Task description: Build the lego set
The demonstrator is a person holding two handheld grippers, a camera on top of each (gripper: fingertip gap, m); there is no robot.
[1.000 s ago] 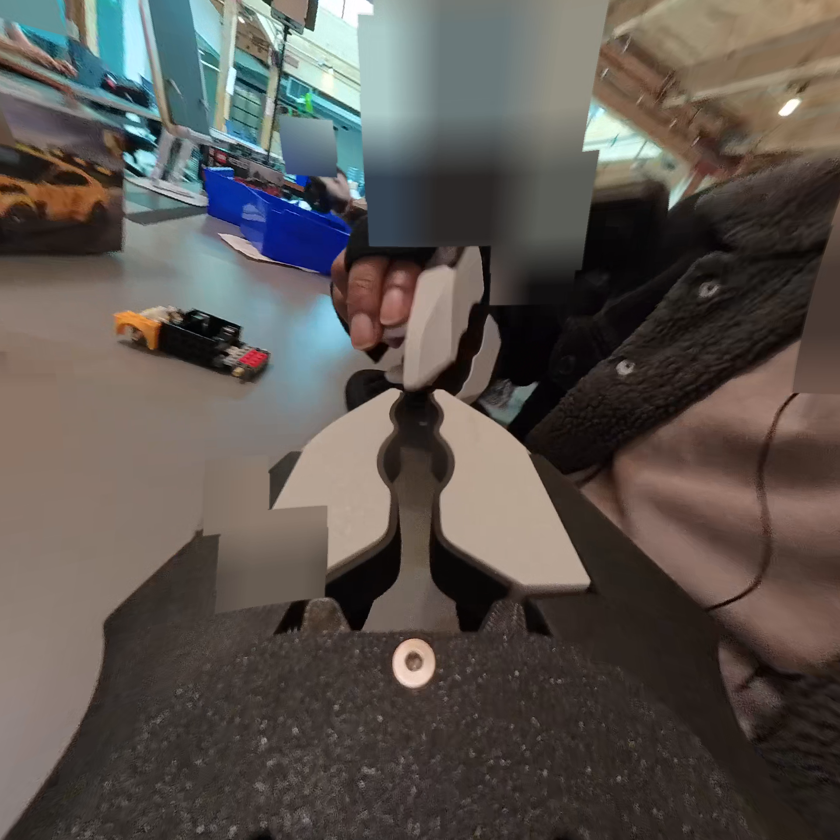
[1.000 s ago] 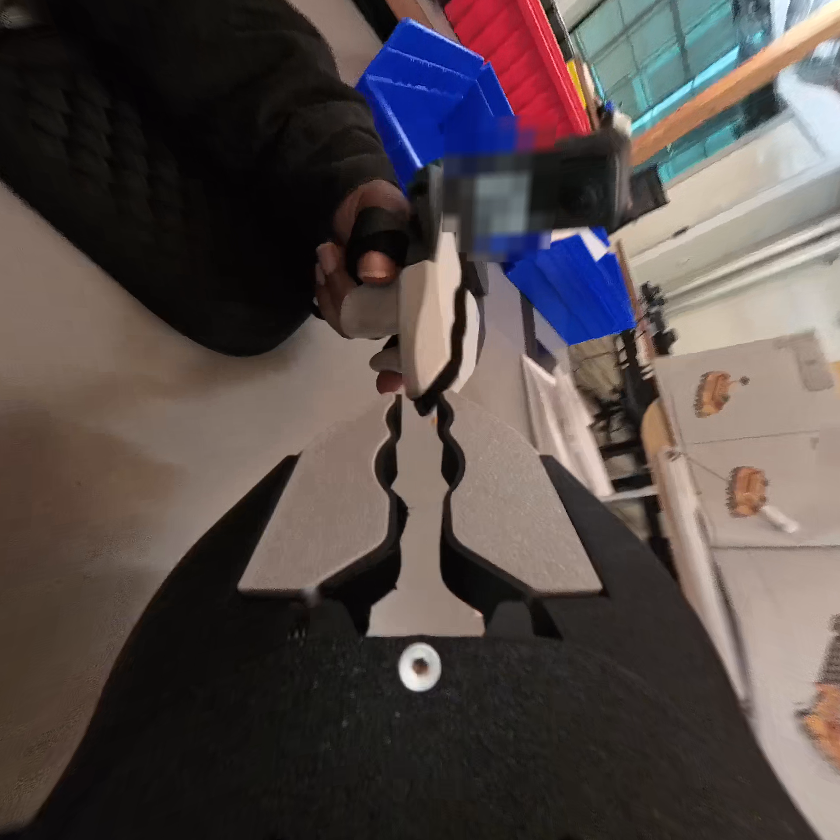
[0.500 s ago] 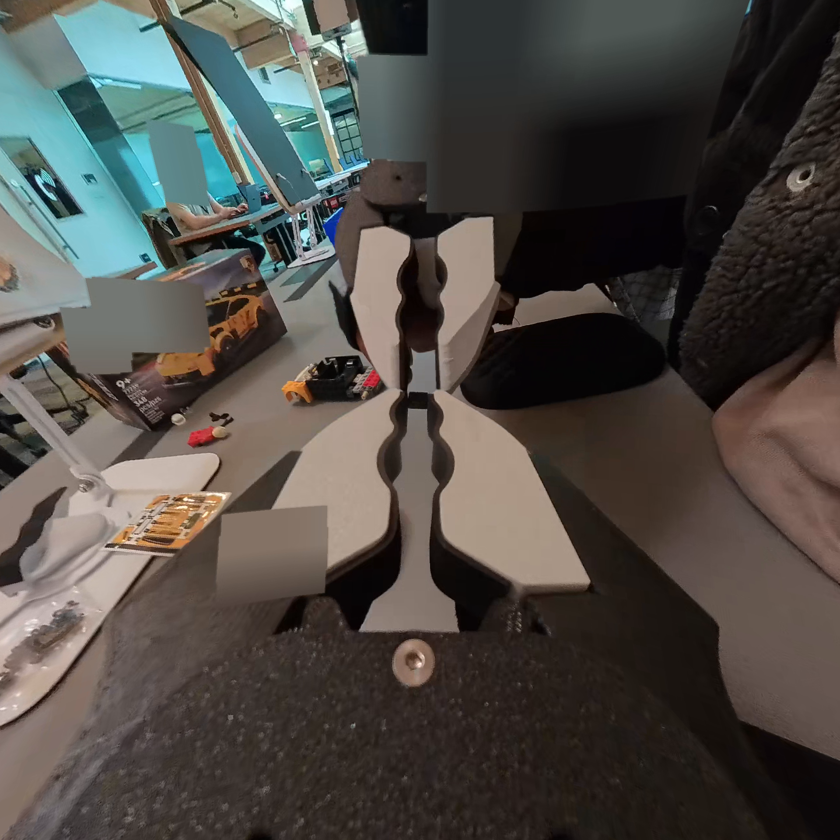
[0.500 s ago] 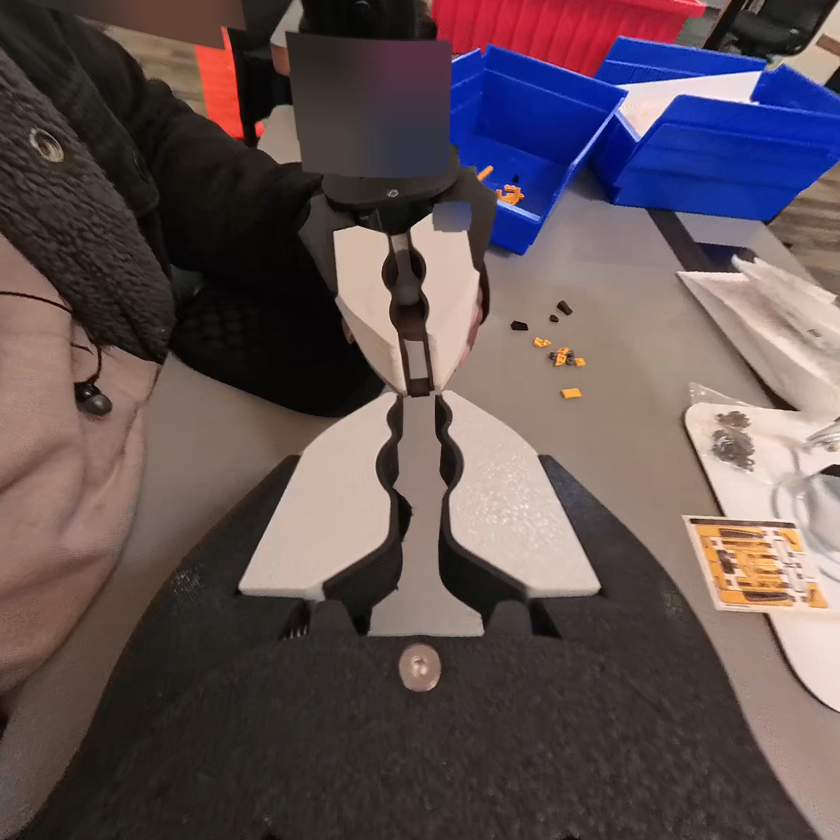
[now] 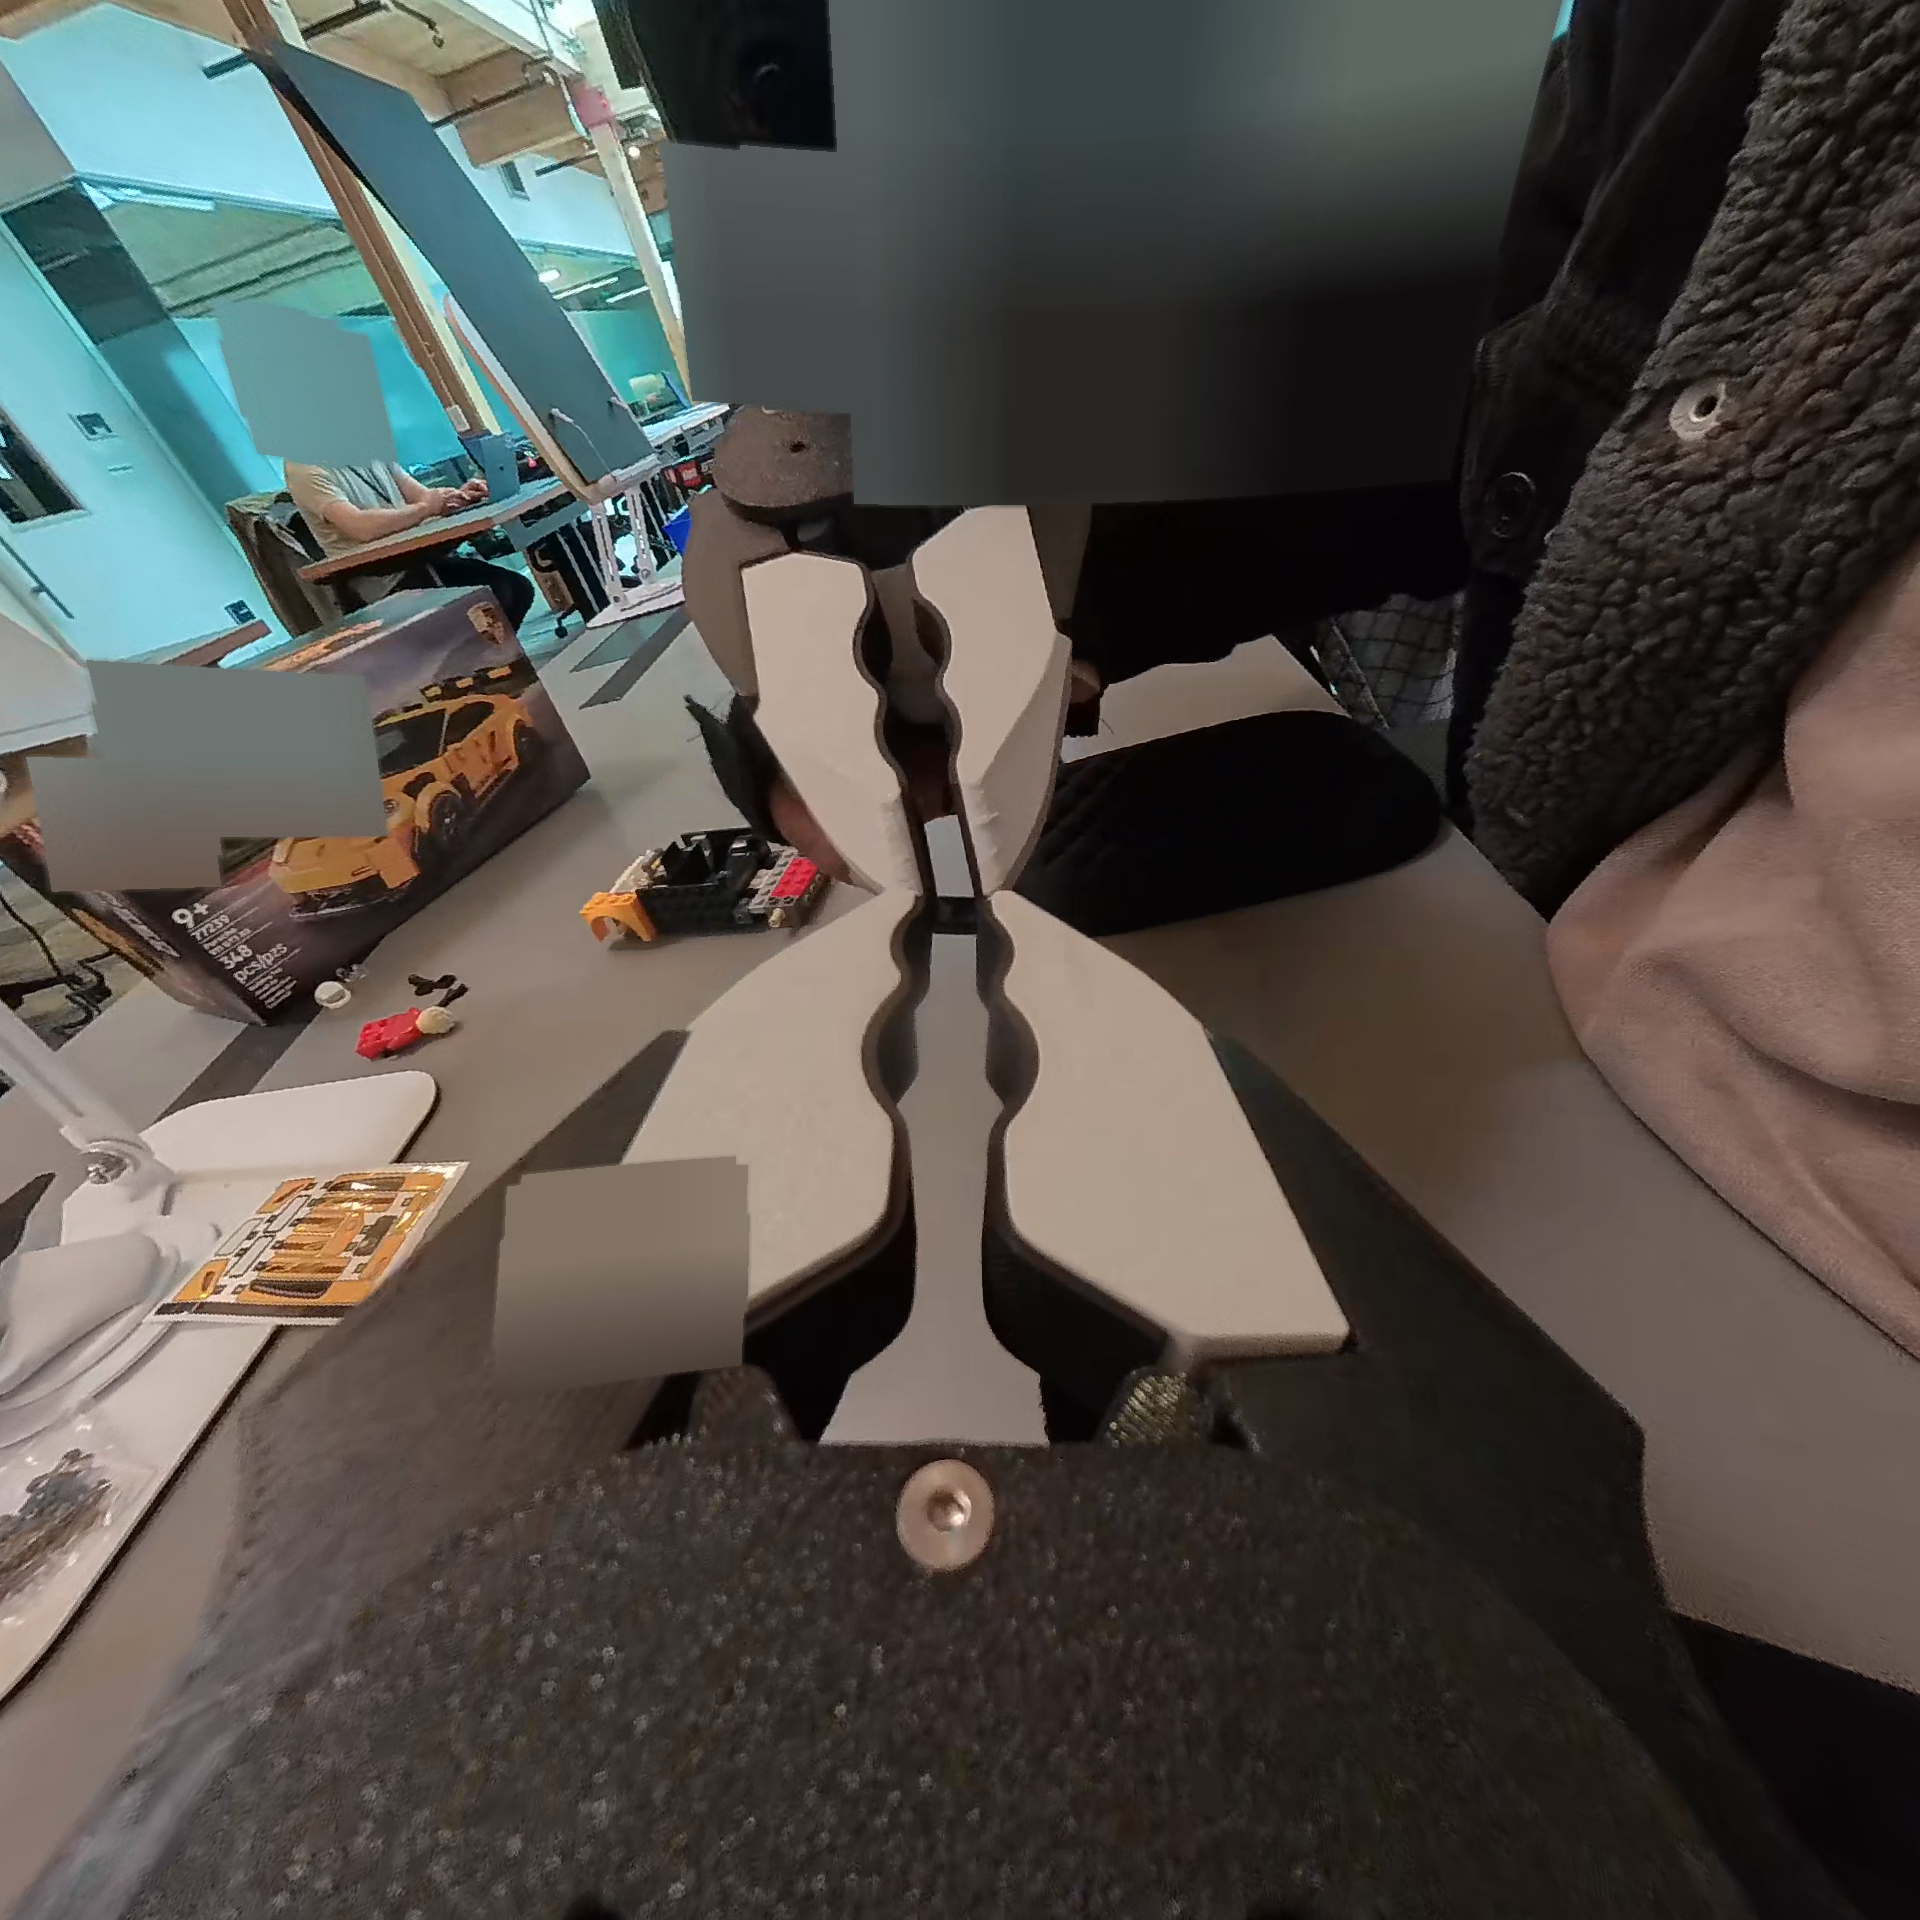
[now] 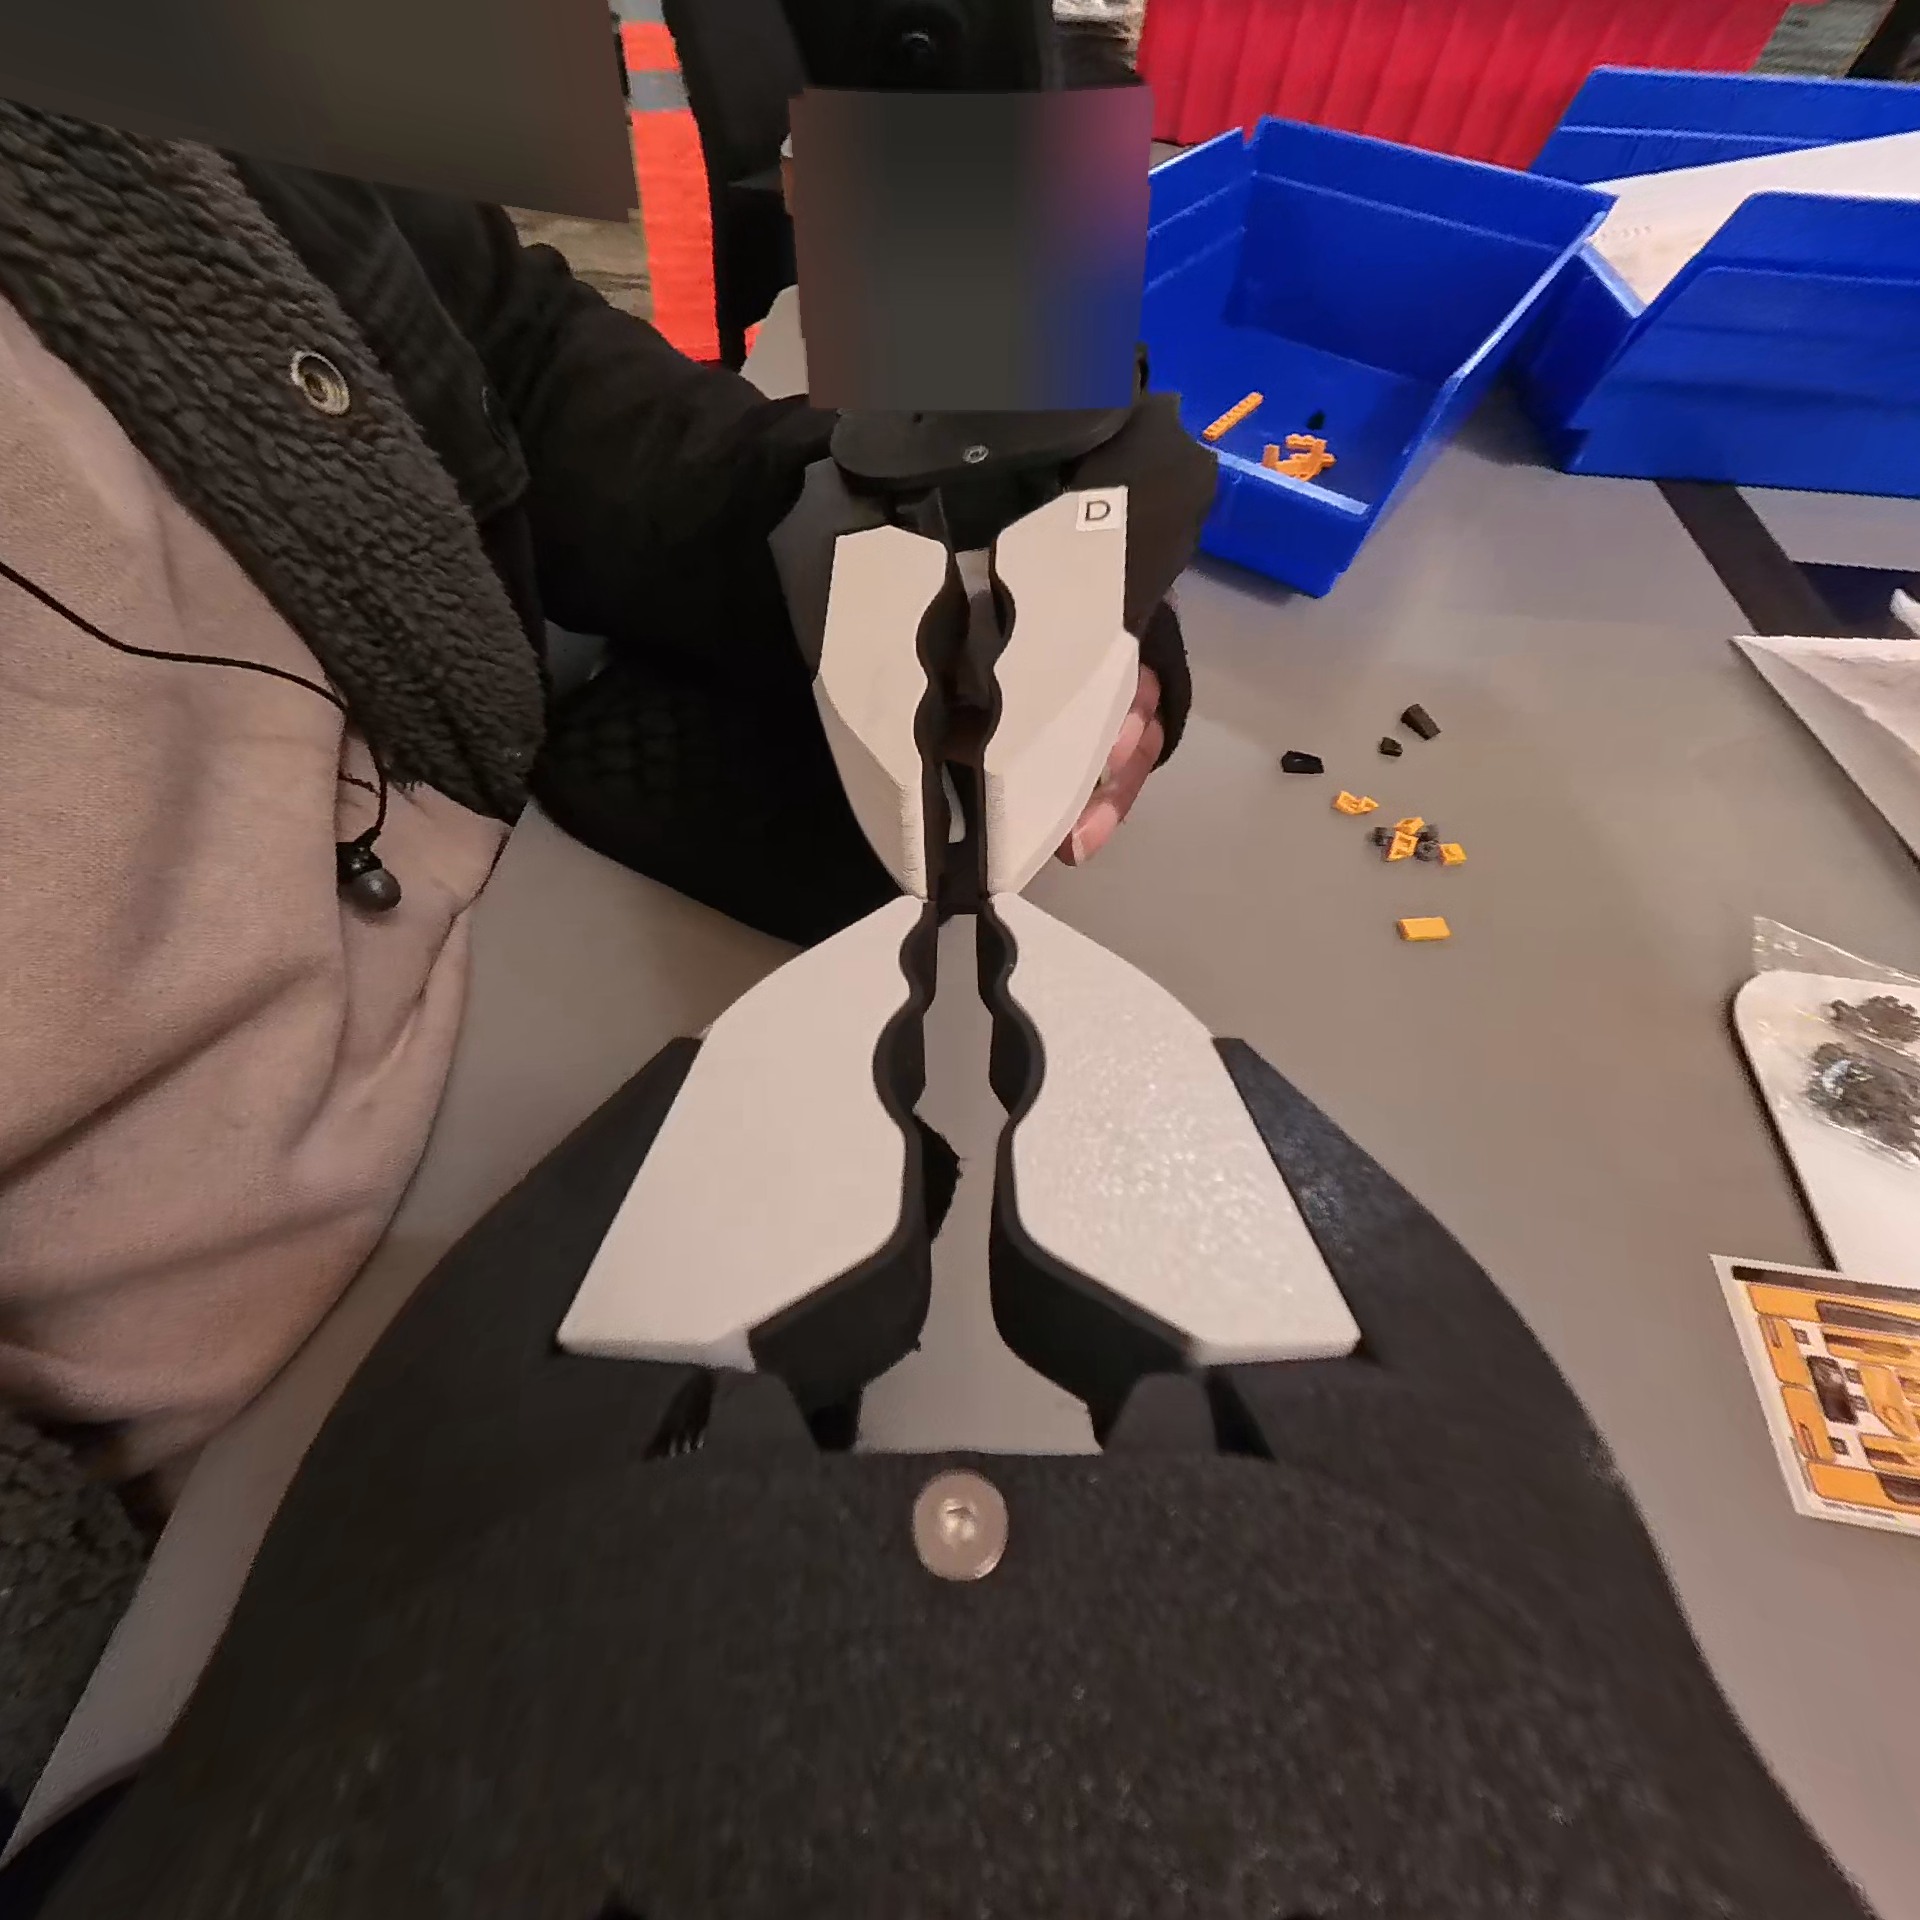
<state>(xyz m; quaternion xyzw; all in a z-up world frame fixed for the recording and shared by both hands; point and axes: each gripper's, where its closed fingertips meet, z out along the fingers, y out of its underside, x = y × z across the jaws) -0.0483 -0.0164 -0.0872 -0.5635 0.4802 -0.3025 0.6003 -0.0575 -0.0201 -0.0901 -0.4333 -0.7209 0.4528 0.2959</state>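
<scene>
My two grippers face each other tip to tip above the grey table. In the left wrist view my left gripper (image 5: pixel 951 920) is nearly shut on a small black piece (image 5: pixel 951 912), and the right gripper (image 5: pixel 948 868) meets it from the far side. In the right wrist view my right gripper (image 6: pixel 958 906) is likewise closed to a narrow gap on a small dark piece (image 6: pixel 961 891), with the left gripper (image 6: pixel 956 873) opposite. A partly built black, orange and red lego car chassis (image 5: pixel 717 883) lies on the table behind.
The lego box (image 5: pixel 343 821) stands far left, with a red brick (image 5: pixel 390 1032) and small parts in front. A sticker sheet (image 5: pixel 312 1247) lies on a white tray (image 5: pixel 291 1122). Blue bins (image 6: pixel 1351 343) and loose orange and black pieces (image 6: pixel 1408 836) lie right. A person's coat sits close. The grippers are tip to tip, or close to it.
Both views swung from tilted to level over the table. The grippers turned from edge-on to flat and have stayed tip to tip, a little steadier than half a second ago.
</scene>
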